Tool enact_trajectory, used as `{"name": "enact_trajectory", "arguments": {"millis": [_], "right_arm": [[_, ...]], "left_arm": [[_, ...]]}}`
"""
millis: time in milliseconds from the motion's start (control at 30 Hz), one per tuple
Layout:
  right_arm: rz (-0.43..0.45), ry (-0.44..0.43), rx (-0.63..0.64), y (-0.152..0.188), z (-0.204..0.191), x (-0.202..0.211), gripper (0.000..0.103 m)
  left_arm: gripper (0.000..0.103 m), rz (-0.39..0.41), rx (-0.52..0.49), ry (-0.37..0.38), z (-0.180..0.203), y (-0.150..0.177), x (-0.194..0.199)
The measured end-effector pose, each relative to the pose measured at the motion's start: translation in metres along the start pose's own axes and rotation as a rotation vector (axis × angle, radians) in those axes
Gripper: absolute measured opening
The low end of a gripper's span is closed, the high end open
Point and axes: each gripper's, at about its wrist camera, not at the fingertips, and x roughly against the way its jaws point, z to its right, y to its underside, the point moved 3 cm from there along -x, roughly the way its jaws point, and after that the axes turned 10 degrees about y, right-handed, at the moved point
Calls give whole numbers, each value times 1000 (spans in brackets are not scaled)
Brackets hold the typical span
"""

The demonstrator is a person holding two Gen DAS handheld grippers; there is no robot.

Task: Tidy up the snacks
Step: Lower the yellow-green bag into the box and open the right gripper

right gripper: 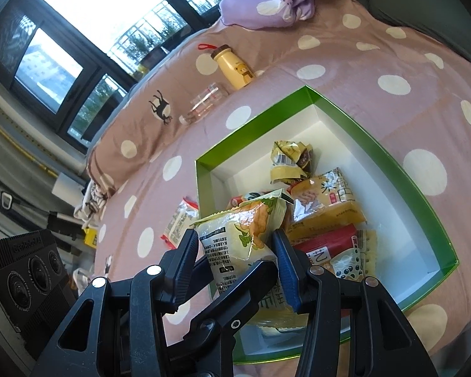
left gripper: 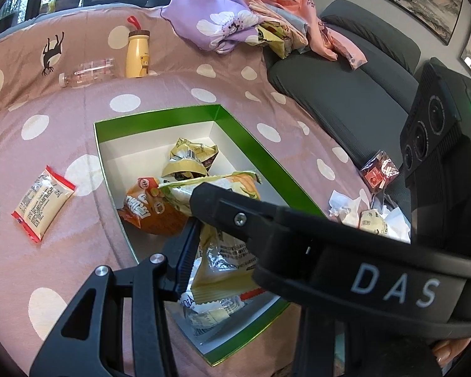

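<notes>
Snacks around two claws over a green-rimmed box [right gripper: 424, 194]. Red-edged packet [left gripper: 42, 202] on the spotted bedspread [left gripper: 160, 84], well left of the left gripper [left gripper: 194, 220] and outside the box. Pale yellow-green snack bag [right gripper: 245, 235] clamped between the fingers of the right gripper [right gripper: 235, 257]; the left gripper's narrowly parted fingers also bear on this bag. Remaining packets lie in the box, just beyond both claws.
</notes>
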Motion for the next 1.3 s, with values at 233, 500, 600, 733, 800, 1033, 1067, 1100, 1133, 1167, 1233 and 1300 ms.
{"name": "enact_trajectory", "arguments": {"millis": [233, 500, 600, 733, 800, 1033, 1067, 1100, 1133, 1167, 1233, 1300], "right_arm": [[-21, 11, -9, -1, 4, -6, 52], [-44, 31, -17, -1, 8, -13, 52], [-54, 34, -24, -1, 10, -16, 52], [-62, 40, -27, -1, 12, -19, 52], [-69, 43, -30, -2, 13, -22, 52], [-91, 60, -33, -1, 15, -28, 52], [-95, 62, -34, -1, 16, -29, 52], [-98, 63, -35, -1, 16, -30, 52], [-100, 65, -35, -1, 16, -31, 52], [-101, 67, -36, -1, 17, -32, 52], [-105, 74, -38, -1, 19, -33, 52], [-110, 78, -42, -1, 20, -35, 52]], "left_arm": [[41, -25, 11, 7, -4, 0, -7], [41, -46, 34, 21, -8, 3, -13], [41, -55, 41, 22, -10, 3, -15], [41, -64, 49, 26, -12, 4, -18], [41, -68, 53, 27, -13, 4, -20], [41, -85, 81, 36, -18, 6, -26], [41, -88, 84, 36, -19, 6, -26], [41, -90, 87, 37, -19, 7, -26], [41, -92, 89, 38, -20, 7, -27], [41, -94, 92, 39, -20, 8, -28], [41, -102, 102, 42, -21, 8, -30], [41, -108, 110, 44, -22, 9, -31]]}}
